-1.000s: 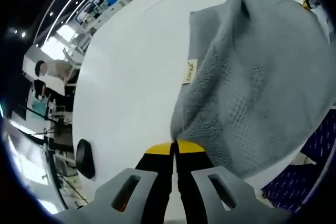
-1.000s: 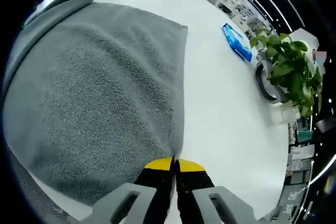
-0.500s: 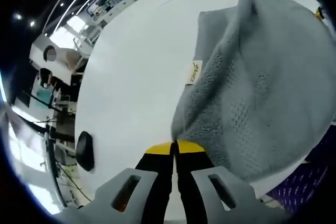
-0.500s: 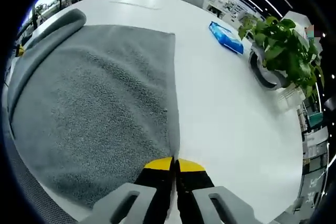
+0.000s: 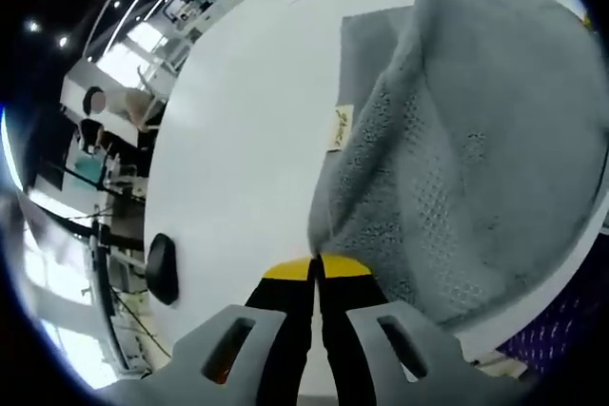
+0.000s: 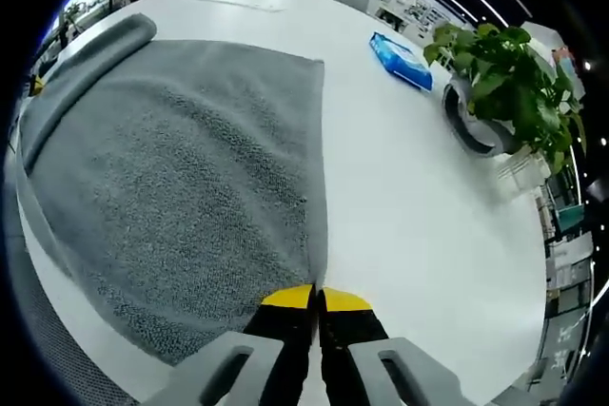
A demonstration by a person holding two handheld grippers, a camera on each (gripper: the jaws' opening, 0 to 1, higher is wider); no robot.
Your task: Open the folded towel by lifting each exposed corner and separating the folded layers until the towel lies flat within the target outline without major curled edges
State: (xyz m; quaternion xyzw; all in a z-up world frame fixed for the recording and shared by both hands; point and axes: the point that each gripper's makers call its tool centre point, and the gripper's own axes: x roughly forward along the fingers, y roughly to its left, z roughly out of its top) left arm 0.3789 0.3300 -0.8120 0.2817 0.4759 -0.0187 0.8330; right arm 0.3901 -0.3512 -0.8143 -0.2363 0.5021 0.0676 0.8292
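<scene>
Left gripper view: the left tool (image 5: 317,268), jaws closed, pinches a corner of the grey towel (image 5: 457,140), which drapes ahead over the white bench (image 5: 247,140).

Right gripper view: the right tool (image 6: 317,297) likewise clamps a towel (image 6: 181,168) corner. Soft, limp cloth; best held at corners.

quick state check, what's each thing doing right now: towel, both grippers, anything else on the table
towel: pinched at two corners, partly lifted, a fold along one edge
left gripper: shut on towel
right gripper: shut on towel
blue packet: lying flat on table
potted plant: upright
</scene>
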